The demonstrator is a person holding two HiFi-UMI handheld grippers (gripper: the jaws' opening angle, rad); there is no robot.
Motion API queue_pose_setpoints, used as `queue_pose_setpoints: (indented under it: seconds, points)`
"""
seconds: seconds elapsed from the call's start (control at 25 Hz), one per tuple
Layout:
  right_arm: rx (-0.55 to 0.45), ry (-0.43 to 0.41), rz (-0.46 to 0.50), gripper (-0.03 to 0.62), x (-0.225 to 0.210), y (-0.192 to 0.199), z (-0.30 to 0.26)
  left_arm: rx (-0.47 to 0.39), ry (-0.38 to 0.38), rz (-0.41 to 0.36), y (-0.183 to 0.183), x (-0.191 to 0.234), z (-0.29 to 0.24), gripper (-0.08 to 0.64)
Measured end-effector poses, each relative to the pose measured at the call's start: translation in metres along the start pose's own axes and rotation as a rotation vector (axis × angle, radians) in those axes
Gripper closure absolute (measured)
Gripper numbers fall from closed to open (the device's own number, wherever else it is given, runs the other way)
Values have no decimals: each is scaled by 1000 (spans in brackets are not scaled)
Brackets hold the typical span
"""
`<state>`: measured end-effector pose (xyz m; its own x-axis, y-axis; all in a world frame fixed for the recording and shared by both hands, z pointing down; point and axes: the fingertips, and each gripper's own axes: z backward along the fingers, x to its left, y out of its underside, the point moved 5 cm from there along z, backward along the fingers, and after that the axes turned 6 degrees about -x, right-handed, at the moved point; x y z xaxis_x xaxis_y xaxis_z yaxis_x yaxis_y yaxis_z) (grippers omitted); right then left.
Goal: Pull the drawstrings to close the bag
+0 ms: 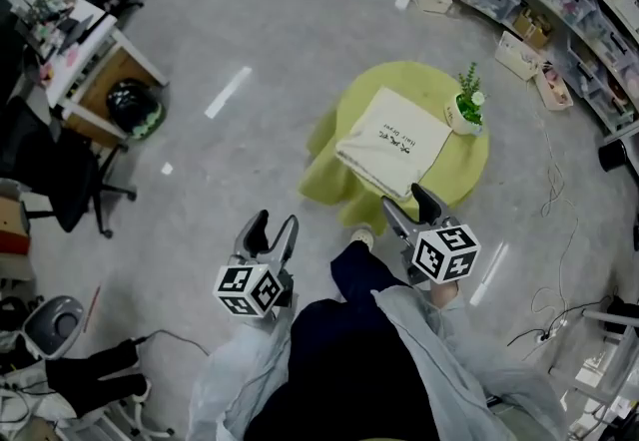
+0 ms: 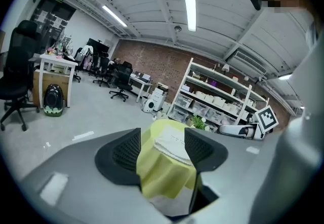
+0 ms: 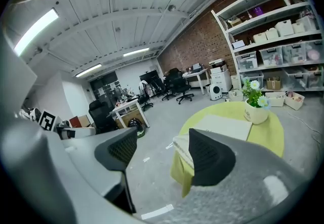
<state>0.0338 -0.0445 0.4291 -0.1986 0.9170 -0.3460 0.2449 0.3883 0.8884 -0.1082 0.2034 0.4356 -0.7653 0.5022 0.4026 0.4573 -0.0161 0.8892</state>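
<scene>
A cream cloth bag (image 1: pixel 392 141) with dark print lies flat on a small round table under a yellow-green cloth (image 1: pixel 343 159). It also shows in the left gripper view as the bag (image 2: pixel 172 145) between the jaws' line of sight, and in the right gripper view as the bag (image 3: pixel 223 127). Its drawstrings cannot be made out. My left gripper (image 1: pixel 273 230) hangs open over the floor, short of the table. My right gripper (image 1: pixel 406 207) is open at the table's near edge, holding nothing.
A white pot with a green plant (image 1: pixel 467 108) stands on the table's right side. Shelves with boxes (image 1: pixel 559 0) line the right wall. A desk (image 1: pixel 85 60) and black office chairs (image 1: pixel 60 175) stand at the left. Cables (image 1: pixel 554 190) trail over the floor at the right.
</scene>
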Motion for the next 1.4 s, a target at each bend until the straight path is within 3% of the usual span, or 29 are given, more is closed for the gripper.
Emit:
queue_pose_setpoints:
  seconds: [0.28, 0.68, 1.04, 1.24, 1.4]
  points:
    - [-16, 29, 2, 276, -45, -35, -53, 6, 37, -39, -31, 9, -77, 290]
    - [-14, 132, -31, 276, -103, -38, -75, 76, 146, -68, -33, 10, -168, 290]
    - [-14, 315, -119, 293, -129, -8, -37, 237, 306, -106, -14, 4, -229, 295]
    - [-18, 442, -208, 299, -134, 19, -14, 401, 392, -220, 6, 2, -270, 304]
    - [8, 532, -252, 315, -132, 43, -8, 506, 410, -315, 21, 11, -310, 344]
